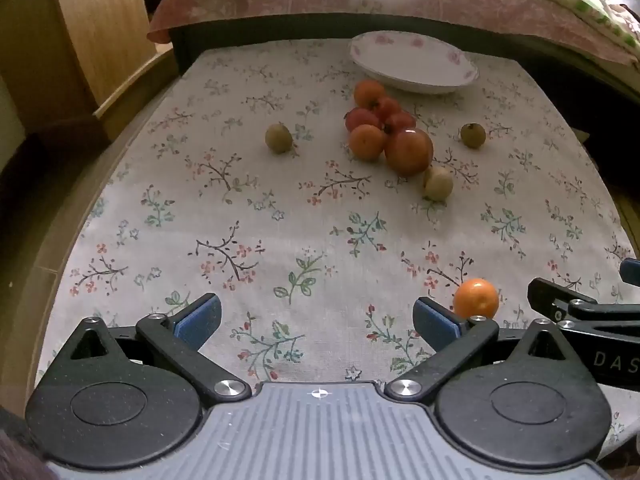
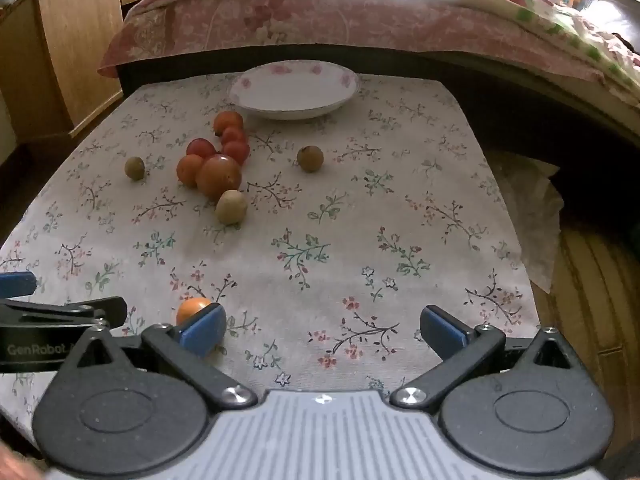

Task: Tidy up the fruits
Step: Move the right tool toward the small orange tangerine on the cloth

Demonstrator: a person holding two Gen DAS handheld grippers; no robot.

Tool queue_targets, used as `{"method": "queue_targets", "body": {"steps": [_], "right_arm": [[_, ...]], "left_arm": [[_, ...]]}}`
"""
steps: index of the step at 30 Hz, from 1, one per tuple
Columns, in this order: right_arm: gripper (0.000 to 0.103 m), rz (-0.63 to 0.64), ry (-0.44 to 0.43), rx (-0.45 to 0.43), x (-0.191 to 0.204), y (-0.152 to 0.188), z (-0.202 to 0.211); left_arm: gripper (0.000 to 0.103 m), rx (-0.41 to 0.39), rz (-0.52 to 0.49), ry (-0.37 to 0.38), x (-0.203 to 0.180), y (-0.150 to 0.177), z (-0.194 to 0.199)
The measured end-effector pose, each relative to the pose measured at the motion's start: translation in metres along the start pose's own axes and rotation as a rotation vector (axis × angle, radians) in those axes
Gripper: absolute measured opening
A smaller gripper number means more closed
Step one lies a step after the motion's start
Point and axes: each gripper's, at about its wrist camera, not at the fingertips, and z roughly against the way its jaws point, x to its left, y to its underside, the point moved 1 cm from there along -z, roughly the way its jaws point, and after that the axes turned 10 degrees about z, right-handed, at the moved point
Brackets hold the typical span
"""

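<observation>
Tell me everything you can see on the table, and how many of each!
plate: 1, white with pink flowers, far edge of the table, nothing on it
big red-orange fruit: 1, front of the cluster mid-table
orange fruits: 3; two in the cluster, one alone near the grippers
small red fruits: 3, inside the cluster
greenish-brown fruits: 3; one left of the cluster, one right of it, a paler one against the big fruit
tablecloth: 1, pale with flower sprigs, covers the table
bed: 1, pink floral cover, behind the table
left gripper: open, holding nothing
right gripper: open, holding nothing
</observation>
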Motion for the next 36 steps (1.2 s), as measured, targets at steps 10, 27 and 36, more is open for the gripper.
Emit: {"method": "queue_targets", "body": {"steps": [10,27,36], "right_arm": [[0.103,-0.005,-0.006,0.006,-0.001,0.002,-0.003],[0.1,0.005,-0.05,0.018,0.005,0.001,-0.007],[0.088,0.043,-0.116,0.024,0.016,-0.001,-0.01]], "left_arm": [[0.103,0.004,-0.013,-0.008,-0.001,0.0,-0.001],[0.101,0.0,-0.027,-0.024,0.004,0.001,0.001],[0.101,0.003,-0.029,-0.041,0.01,-0.002,0.003]]}}
